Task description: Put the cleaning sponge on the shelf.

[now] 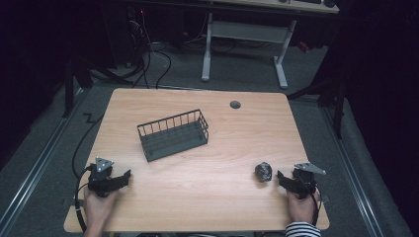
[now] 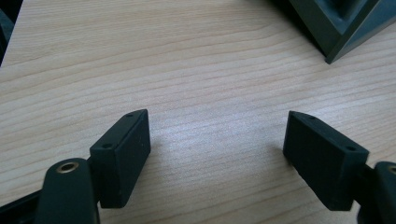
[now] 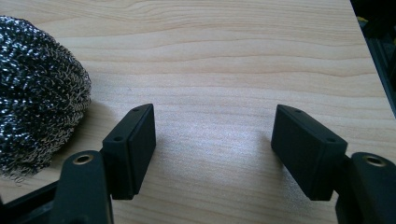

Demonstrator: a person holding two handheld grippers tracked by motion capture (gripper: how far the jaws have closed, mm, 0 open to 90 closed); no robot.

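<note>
A dark wire basket [image 1: 173, 134] stands empty near the middle of the wooden table [image 1: 197, 197], and its corner [image 2: 341, 23] reaches into the left gripper view at top right. A steel-wool scourer ball [image 1: 263, 171] lies near the front right. My right gripper [image 1: 280, 176] rests just right of the ball and points at it. Its jaws are open over bare wood, and the scourer [image 3: 37, 93] sits outside the left jaw of the right gripper [image 3: 215, 110]. At the front left, my left gripper [image 1: 126, 177] points right, and the left gripper [image 2: 218, 116] is open with nothing between its jaws.
A round cable hole [image 1: 235, 104] sits in the table's far side. The table's right edge [image 3: 369, 56] runs close beside the right gripper. Beyond the table stand a white-legged desk [image 1: 281, 59] and loose cables [image 1: 148, 64] on the floor.
</note>
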